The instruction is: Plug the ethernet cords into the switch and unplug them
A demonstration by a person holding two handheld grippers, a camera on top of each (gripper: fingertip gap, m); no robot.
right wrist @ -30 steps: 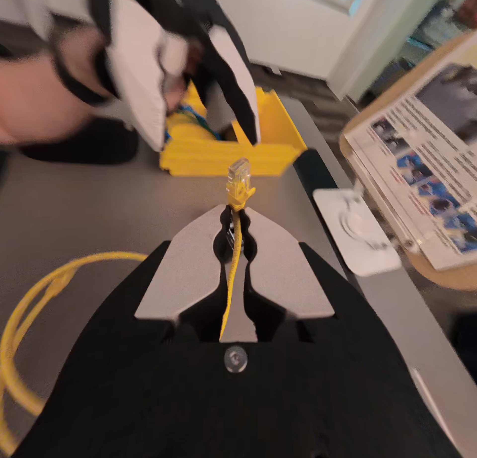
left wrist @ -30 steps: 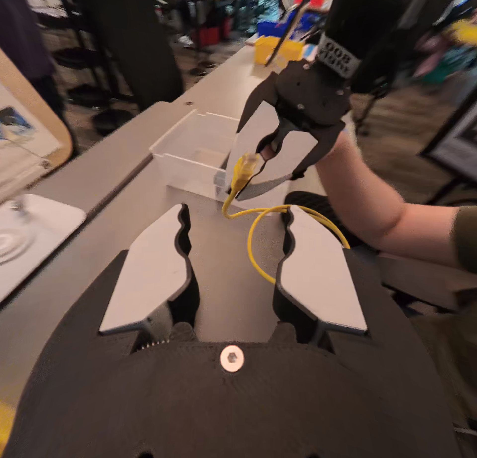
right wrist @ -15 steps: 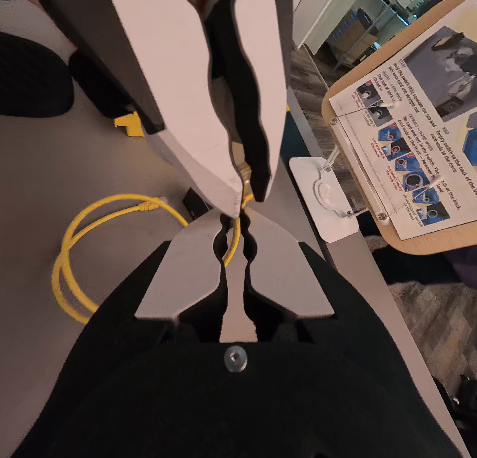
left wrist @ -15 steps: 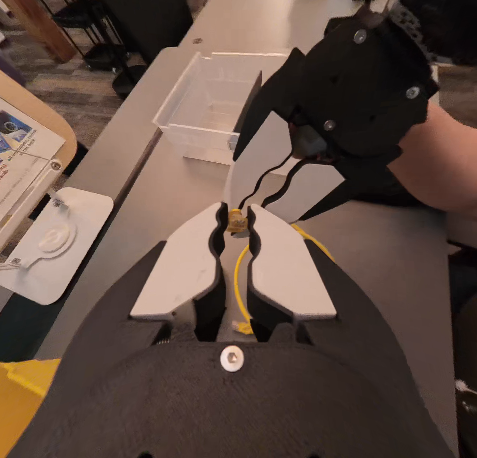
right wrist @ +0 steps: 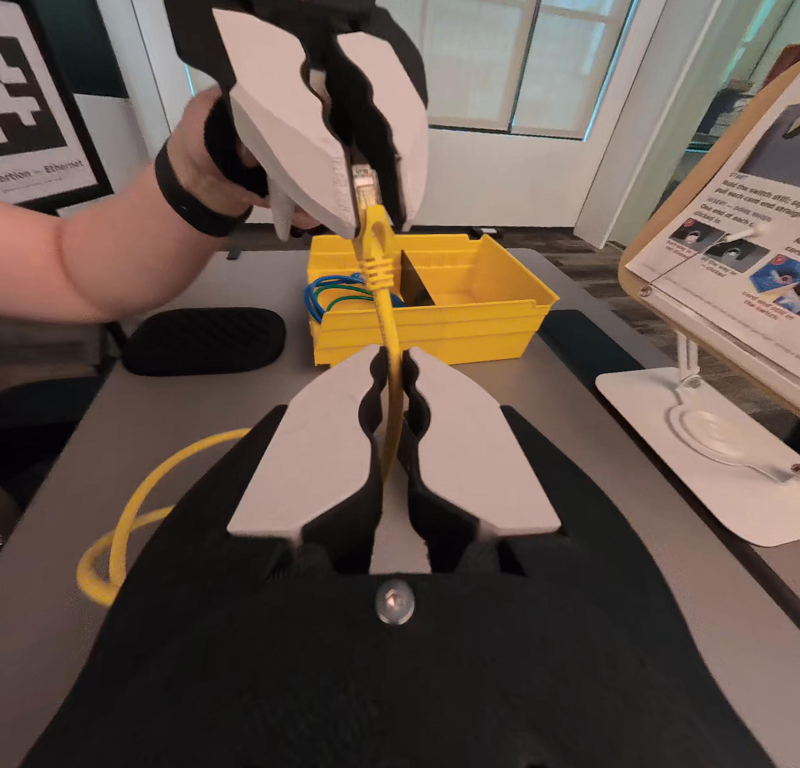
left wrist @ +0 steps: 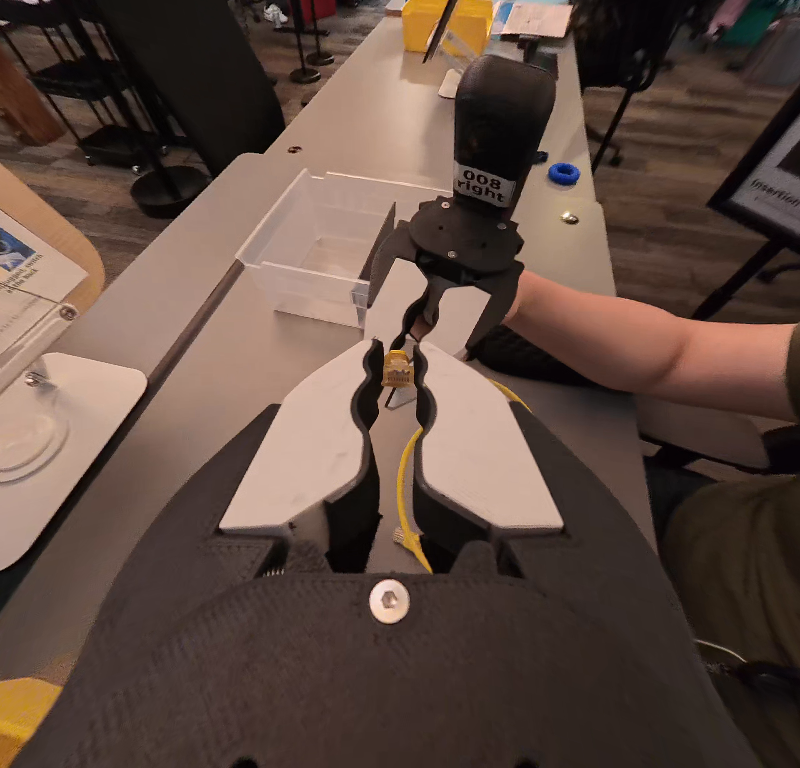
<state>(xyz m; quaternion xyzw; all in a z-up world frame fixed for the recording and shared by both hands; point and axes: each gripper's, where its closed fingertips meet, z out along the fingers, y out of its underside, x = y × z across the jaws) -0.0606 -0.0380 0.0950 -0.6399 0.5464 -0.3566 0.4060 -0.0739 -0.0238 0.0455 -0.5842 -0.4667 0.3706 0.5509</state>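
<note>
table (left wrist: pixel 242 358): long, grey; both tongs work over its middle, raised off the surface.
yellow bin (right wrist: pixel 476 323): at the table end the right tongs face; blue and green cords (right wrist: pixel 333 293) coiled in its left compartment, right compartment looks empty.
clear bin (left wrist: pixel 311 245): toward the opposite end, by the left edge; looks empty.
left tongs (left wrist: pixel 396 358): nearly closed, tips clamped on the plug.
right tongs (right wrist: pixel 391 358): narrow, cord runs lengthwise through the gap; looks pinched just behind the boot.
cord (right wrist: pixel 389 314): yellow, short taut run between the two tongs; slack loops on the table beside the right tongs.
plug (left wrist: pixel 396 370): clear-tipped, held in air in the left tips, contacts facing the left camera.
free end (left wrist: pixel 404 539): second plug lies loose on the table under the left tongs.
switch: not in view in either camera, can't place it.
step: judged as a regrip or handover of the plug end, before any insertion. Nothing plugged yet.
next: one pair of tongs should let go so the other owns the plug; then find the switch, line the plug square to a port with the latch tab the right way, and push straight in.
risk: both clamped with the run taut, so pulling apart strains the boot.
</note>
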